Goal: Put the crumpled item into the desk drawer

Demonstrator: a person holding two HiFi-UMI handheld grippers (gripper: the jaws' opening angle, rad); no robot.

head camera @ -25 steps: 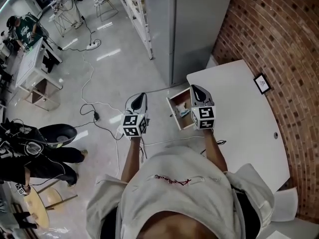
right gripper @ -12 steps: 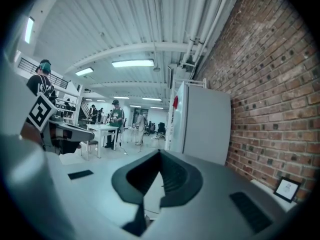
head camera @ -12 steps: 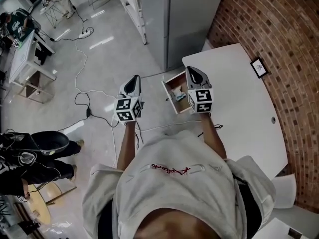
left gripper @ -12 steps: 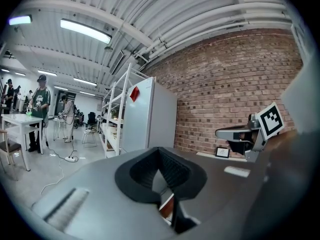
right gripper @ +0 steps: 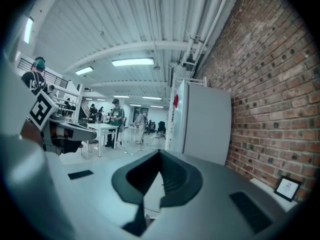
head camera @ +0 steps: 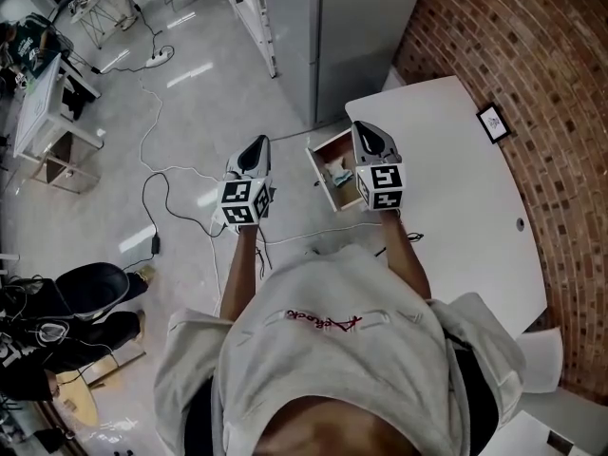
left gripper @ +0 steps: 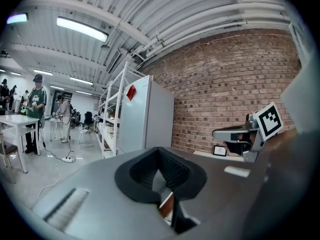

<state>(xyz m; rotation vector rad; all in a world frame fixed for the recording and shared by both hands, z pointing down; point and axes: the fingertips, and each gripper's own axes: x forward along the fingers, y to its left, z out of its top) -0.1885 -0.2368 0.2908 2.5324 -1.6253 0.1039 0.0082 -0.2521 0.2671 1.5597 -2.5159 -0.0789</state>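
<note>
The wooden desk drawer (head camera: 323, 190) stands pulled open at the left edge of the white desk (head camera: 456, 198). A pale crumpled item (head camera: 338, 171) lies inside it. My right gripper (head camera: 367, 133) hovers level over the drawer's right side, jaws shut and empty; in the right gripper view (right gripper: 160, 155) its pads meet at the tip. My left gripper (head camera: 256, 144) is held over the floor to the left of the drawer, apart from it, also shut with nothing in it (left gripper: 160, 151).
A grey cabinet (head camera: 351, 36) stands behind the drawer and a brick wall (head camera: 532, 55) runs along the right. A small framed picture (head camera: 493, 122) lies on the desk. Cables (head camera: 157, 174) trail over the floor; a black chair (head camera: 90, 288) is at lower left.
Both grippers keep their pose beside the open drawer, still shut. The head view has drifted a little, and the chair at lower left has shifted.
</note>
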